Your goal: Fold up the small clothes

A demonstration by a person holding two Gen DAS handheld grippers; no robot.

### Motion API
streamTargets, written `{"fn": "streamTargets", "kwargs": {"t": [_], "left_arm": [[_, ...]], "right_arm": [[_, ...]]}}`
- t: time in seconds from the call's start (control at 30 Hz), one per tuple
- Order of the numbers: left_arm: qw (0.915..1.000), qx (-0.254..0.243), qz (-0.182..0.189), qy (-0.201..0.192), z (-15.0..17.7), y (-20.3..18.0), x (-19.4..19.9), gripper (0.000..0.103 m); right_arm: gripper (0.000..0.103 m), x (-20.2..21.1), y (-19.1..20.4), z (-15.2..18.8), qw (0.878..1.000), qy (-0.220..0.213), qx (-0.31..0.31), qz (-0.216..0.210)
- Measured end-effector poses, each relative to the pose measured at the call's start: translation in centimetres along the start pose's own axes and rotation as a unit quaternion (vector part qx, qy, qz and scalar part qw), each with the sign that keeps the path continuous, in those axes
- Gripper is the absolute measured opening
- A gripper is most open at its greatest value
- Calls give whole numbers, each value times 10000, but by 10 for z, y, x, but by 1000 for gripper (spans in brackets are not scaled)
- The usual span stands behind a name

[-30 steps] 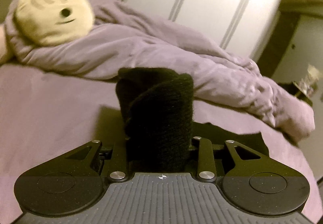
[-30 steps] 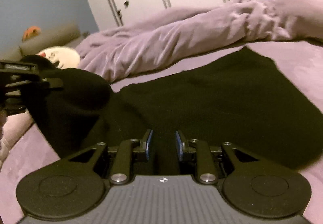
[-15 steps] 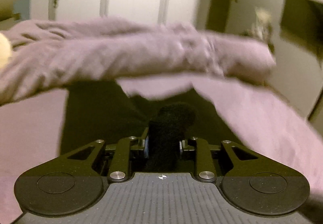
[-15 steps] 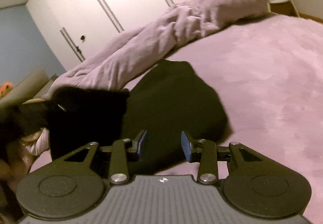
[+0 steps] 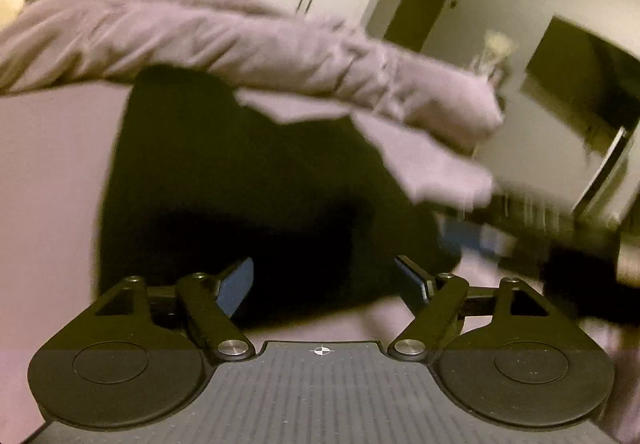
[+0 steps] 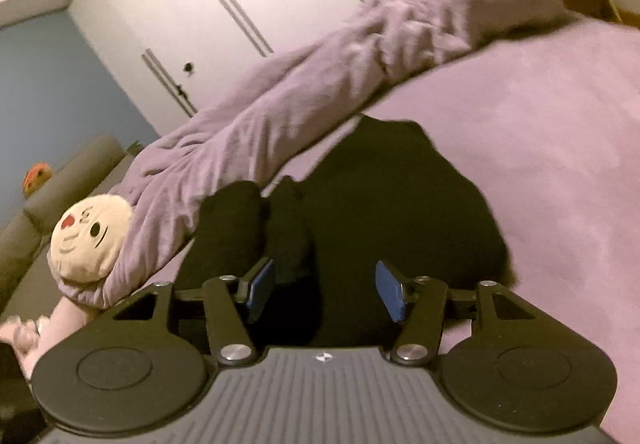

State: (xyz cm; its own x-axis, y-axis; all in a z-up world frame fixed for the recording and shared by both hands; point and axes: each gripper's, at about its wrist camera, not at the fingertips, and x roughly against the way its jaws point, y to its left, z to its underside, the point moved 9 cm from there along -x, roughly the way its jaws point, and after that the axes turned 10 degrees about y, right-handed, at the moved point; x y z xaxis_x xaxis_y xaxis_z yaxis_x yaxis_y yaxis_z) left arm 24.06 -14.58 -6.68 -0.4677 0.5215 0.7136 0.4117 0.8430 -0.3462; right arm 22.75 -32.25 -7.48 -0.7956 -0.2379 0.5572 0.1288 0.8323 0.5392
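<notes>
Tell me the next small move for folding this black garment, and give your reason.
Probably draw both grippers back clear of the black garment, then re-grip an edge. The left gripper and right gripper are opening with no cloth pinched, and the garment lies doubled and lumpy on the purple bed.

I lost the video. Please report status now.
Left gripper and right gripper opening, pads off the cloth. Black garment lies on bed. Nothing in the way.

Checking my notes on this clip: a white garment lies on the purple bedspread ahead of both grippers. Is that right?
Not quite: the garment is black, not white, as the right wrist view shows. It does lie on the purple bedspread ahead of both grippers.
</notes>
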Motion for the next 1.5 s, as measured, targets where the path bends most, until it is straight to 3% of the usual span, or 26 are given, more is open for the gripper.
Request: {"fn": "streamTargets", "kwargs": {"t": [0.13,0.2,0.27,0.4,0.5,0.53,0.57,0.63,0.77,0.87,1.1,1.33,1.5], "left_arm": [[9956,388,-809,260,36,42,23,82],[9881,569,-1383,366,45,65,30,82],[9844,671,-1580,383,47,79,34,82],[9809,989,-1605,476,45,97,35,82],[9790,1124,-1607,554,47,103,34,82],[9789,1160,-1586,570,46,103,32,82],[9789,1184,-1558,593,46,106,29,82],[9782,1194,-1571,650,49,106,28,82],[9769,1261,-1573,714,55,108,26,82],[9763,1262,-1590,750,56,108,24,82],[9747,1290,-1626,830,60,108,19,83],[9743,1352,-1604,822,56,110,21,83],[9735,1586,-1575,492,39,120,39,84]], "right_arm": [[58,-8,35,-4,9988,62,449,-199],[58,-23,52,-7,9974,227,639,-258],[59,-39,71,-12,9949,308,941,-217],[69,-75,95,-18,9889,781,1230,-279],[69,-102,91,-12,9839,1322,1191,-171],[66,-107,88,-8,9827,1445,1147,-184],[51,-109,85,-6,9818,1546,1074,-234],[33,-108,83,0,9810,1637,908,-511],[31,-105,78,5,9807,1649,810,-672],[42,-110,75,5,9802,1729,624,-733],[45,-122,73,6,9775,1850,189,-991],[32,-117,76,8,9810,1662,364,-937],[25,-108,83,9,9841,1406,894,-616]]}}
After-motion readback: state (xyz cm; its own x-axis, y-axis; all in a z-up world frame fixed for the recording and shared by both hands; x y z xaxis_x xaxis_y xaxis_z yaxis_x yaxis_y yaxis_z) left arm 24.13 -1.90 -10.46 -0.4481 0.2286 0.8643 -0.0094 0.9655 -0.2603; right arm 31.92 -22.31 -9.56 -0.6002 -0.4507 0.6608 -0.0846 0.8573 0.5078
